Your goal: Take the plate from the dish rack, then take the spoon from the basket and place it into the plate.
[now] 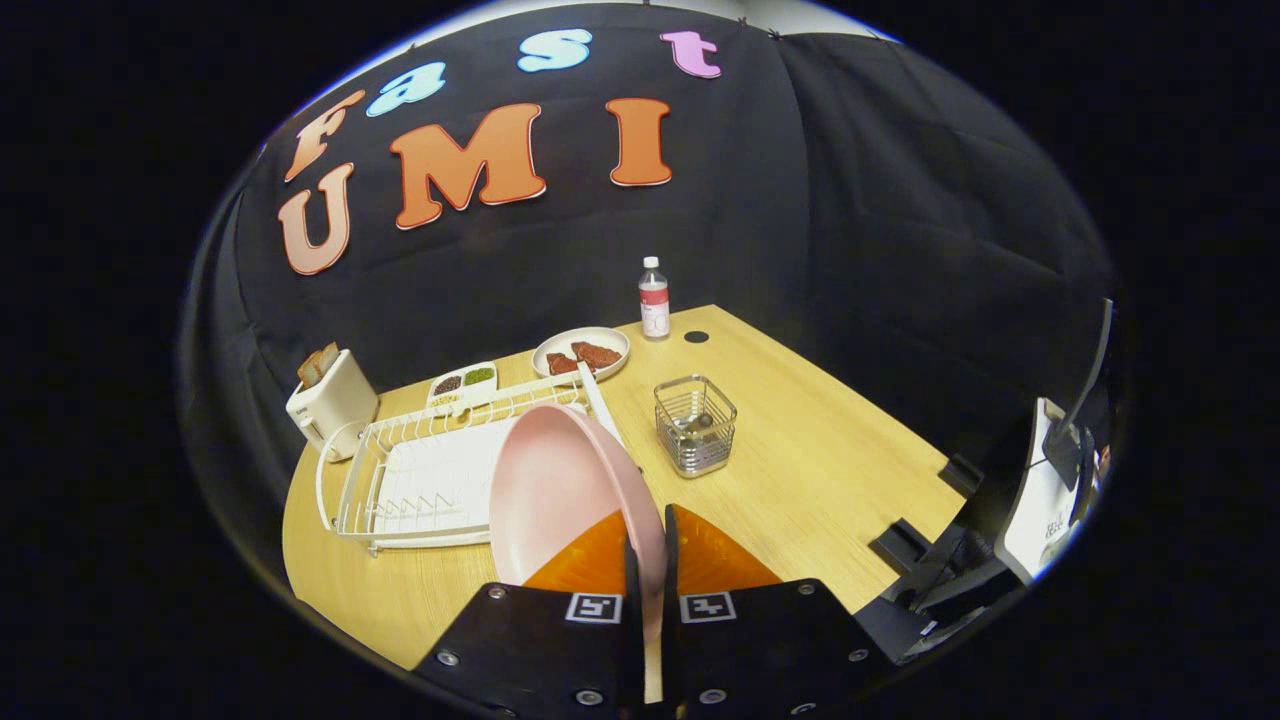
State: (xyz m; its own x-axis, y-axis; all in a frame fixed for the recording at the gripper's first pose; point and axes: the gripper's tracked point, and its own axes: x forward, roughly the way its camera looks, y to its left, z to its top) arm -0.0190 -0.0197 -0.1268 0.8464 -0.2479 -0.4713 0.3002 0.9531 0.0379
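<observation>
Tool (648, 560) fingers are closed on the pink plate's (560, 490) rim, lifted beside the dish rack (400, 480); next, it must be set down on the tabletop (820, 450) near the wire basket (695, 425).

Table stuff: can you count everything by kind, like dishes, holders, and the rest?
Dishes: 3 (pink plate held upright in the gripper, plate of food, sectioned tray)
Holders: 2 (dish rack, wire basket)
Bottles: 1 (bottle)
Toasters: 1 (toaster)
Total: 7
</observation>
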